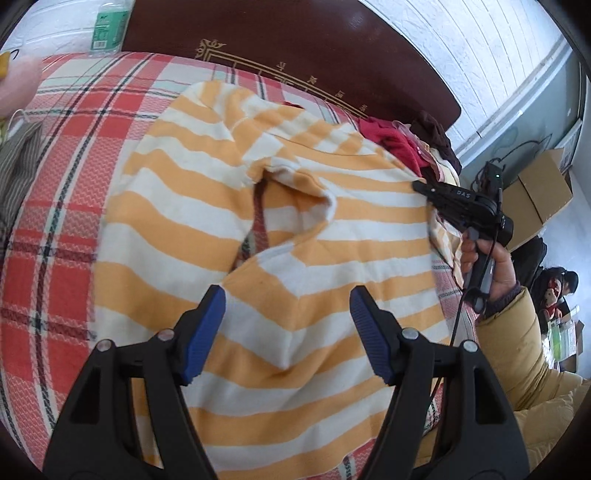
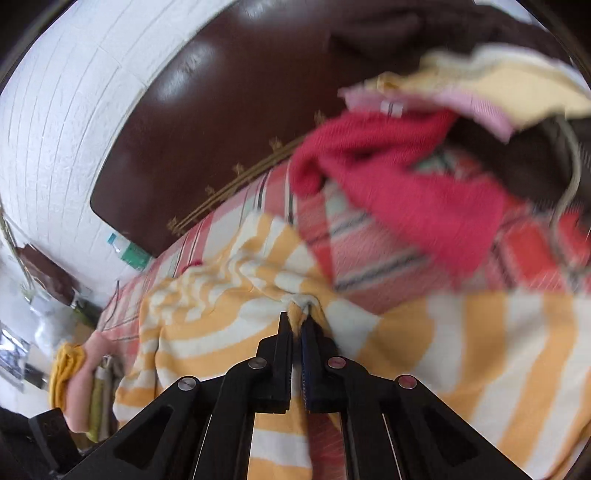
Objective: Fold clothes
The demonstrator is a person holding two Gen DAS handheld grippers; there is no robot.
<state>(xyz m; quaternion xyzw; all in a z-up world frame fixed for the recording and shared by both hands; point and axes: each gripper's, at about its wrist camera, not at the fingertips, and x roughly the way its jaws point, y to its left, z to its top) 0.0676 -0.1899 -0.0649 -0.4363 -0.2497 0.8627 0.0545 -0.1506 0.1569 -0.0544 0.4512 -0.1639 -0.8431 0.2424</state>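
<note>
An orange-and-white striped garment (image 1: pixel 221 184) lies spread and rumpled on a red plaid bedspread (image 1: pixel 62 184). My left gripper (image 1: pixel 288 295) hovers over its near part, open, with nothing between the blue pads (image 1: pixel 207 332). In the left wrist view my right gripper (image 1: pixel 419 184) sits at the garment's right edge, held by a hand (image 1: pixel 495 273) in a yellow padded sleeve. The right wrist view shows the right gripper (image 2: pixel 297 319) shut on a pinched fold of the striped garment (image 2: pixel 480 332), which bunches at the fingertips.
A dark brown headboard (image 1: pixel 295 44) runs behind the bed. A pile of clothes, red (image 2: pixel 406 177), pink, yellow and dark brown, lies at the far right corner. More garments (image 2: pixel 81 369) sit at the left edge, a plastic bottle (image 1: pixel 110 26) behind. Cardboard boxes (image 1: pixel 539 188) stand on the floor.
</note>
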